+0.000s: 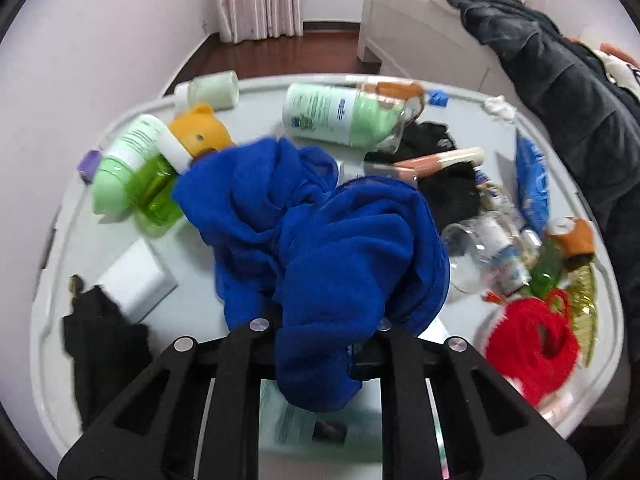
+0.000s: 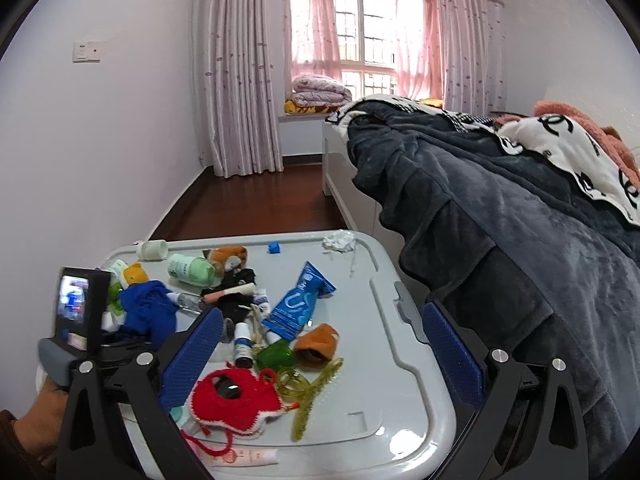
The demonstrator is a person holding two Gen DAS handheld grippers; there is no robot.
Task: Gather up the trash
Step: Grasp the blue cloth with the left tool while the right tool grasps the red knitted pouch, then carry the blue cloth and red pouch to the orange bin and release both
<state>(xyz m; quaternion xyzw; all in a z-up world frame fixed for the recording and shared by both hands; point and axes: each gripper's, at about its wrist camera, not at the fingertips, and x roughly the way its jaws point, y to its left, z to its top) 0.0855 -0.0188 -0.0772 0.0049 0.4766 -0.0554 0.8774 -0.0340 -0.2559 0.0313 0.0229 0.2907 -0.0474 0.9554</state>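
- Left gripper [image 1: 320,354]: closed on the blue cloth [image 1: 320,240], which bunches between and over the jaws; the fingertips are buried in fabric.
- Right gripper [image 2: 320,344]: jaws spread wide, holding nothing, above the grey bin lid [image 2: 400,320].
- Step in hand, as judged: clearing the cloth aside to expose the trash.
- Trash candidates: the crumpled tissue [image 2: 339,241] at the lid's far edge and the blue tube [image 2: 298,304] mid-lid.
- Next move calls for the free gripper to descend over one item.
- No trash container is visible; items under the cloth are hidden.
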